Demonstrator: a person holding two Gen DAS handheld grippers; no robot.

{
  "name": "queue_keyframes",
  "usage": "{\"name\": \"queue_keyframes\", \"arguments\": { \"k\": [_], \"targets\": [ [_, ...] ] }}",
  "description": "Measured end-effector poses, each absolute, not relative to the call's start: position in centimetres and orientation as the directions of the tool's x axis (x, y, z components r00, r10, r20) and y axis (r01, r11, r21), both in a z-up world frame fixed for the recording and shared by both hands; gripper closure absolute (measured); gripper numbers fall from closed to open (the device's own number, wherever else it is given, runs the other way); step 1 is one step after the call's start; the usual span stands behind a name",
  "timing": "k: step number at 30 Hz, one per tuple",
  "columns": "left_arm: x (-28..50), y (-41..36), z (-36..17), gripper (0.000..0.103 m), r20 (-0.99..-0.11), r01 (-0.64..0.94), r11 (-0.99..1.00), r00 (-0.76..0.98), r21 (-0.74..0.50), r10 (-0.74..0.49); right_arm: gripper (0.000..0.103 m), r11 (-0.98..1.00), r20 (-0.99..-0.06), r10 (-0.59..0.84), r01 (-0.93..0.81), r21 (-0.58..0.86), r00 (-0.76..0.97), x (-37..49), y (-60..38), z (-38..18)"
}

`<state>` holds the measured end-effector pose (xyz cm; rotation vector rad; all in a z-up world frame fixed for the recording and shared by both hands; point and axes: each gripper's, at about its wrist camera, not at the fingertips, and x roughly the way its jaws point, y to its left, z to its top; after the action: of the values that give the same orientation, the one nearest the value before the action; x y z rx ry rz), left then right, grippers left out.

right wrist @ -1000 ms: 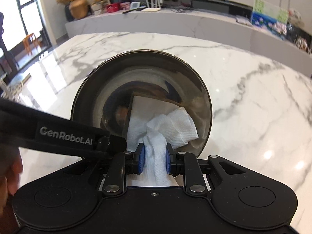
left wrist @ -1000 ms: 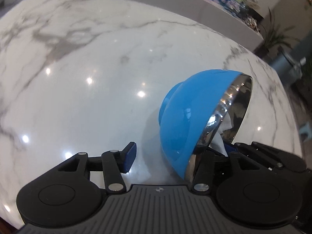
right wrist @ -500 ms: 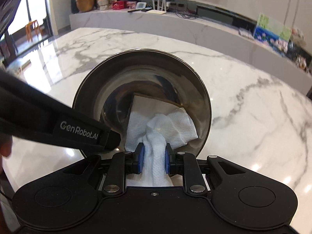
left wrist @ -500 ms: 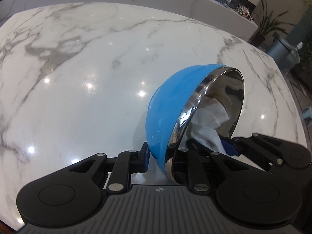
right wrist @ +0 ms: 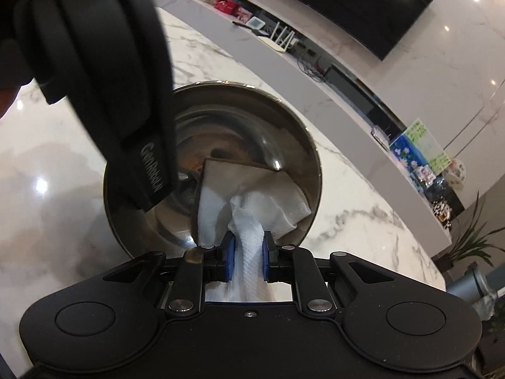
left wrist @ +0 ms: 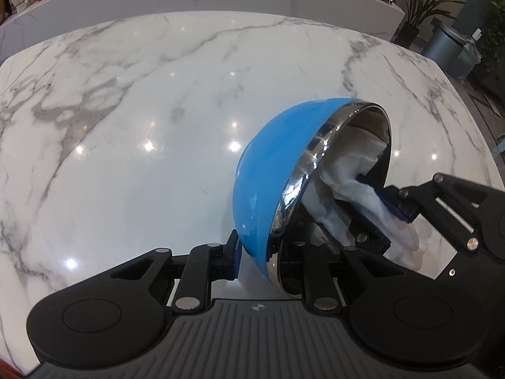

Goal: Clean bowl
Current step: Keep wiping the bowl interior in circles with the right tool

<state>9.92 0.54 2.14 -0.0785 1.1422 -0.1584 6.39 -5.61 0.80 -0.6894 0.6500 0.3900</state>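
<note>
A bowl, blue outside [left wrist: 271, 170] and shiny steel inside [right wrist: 233, 139], is held tilted on its side above the marble table. My left gripper [left wrist: 268, 252] is shut on the bowl's rim, one finger outside and one inside. My right gripper [right wrist: 247, 257] is shut on a white paper towel [right wrist: 252, 202], which is pressed against the bowl's inner wall. The towel [left wrist: 353, 186] and the right gripper [left wrist: 394, 211] also show in the left wrist view. The left gripper's body [right wrist: 126, 120] covers the bowl's left side in the right wrist view.
The white marble table [left wrist: 142, 126] spreads under and around the bowl. A long grey counter [right wrist: 315, 79] with small items runs behind it. A grey bin [left wrist: 448, 47] and plants stand past the table's far right edge.
The left gripper closed on the bowl's rim after standing open around it. The bowl and both grippers have tipped, and the towel sits deeper along the inner wall.
</note>
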Motion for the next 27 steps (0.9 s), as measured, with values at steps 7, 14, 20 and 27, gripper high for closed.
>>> {"name": "queue_keyframes", "arguments": {
  "k": [7,14,20,27],
  "targets": [
    [10.3,0.9,1.7,0.079,-0.888,0.055,0.977,0.409,-0.207,-0.211,0.088,0.826,-0.736,0.192,-0.512,-0.236,0.649,8.1,-7.0,1.0],
    [10.6,1.1,0.8,0.079,-0.871,0.030,0.965,0.424,-0.262,-0.249,0.088,0.902,-0.760,0.347,-0.418,0.109,0.549,9.8,-10.2,0.8],
    [10.7,1.0,0.9,0.086,-0.875,0.048,0.964,0.410,-0.262,-0.258,0.089,0.898,-0.760,0.330,-0.436,0.068,0.561,9.7,-9.6,0.4],
    [11.0,-0.4,2.0,0.086,-0.900,0.133,0.981,0.397,-0.138,-0.180,0.090,0.824,-0.708,0.169,-0.492,-0.281,0.686,7.9,-7.5,0.2]
  ]
}}
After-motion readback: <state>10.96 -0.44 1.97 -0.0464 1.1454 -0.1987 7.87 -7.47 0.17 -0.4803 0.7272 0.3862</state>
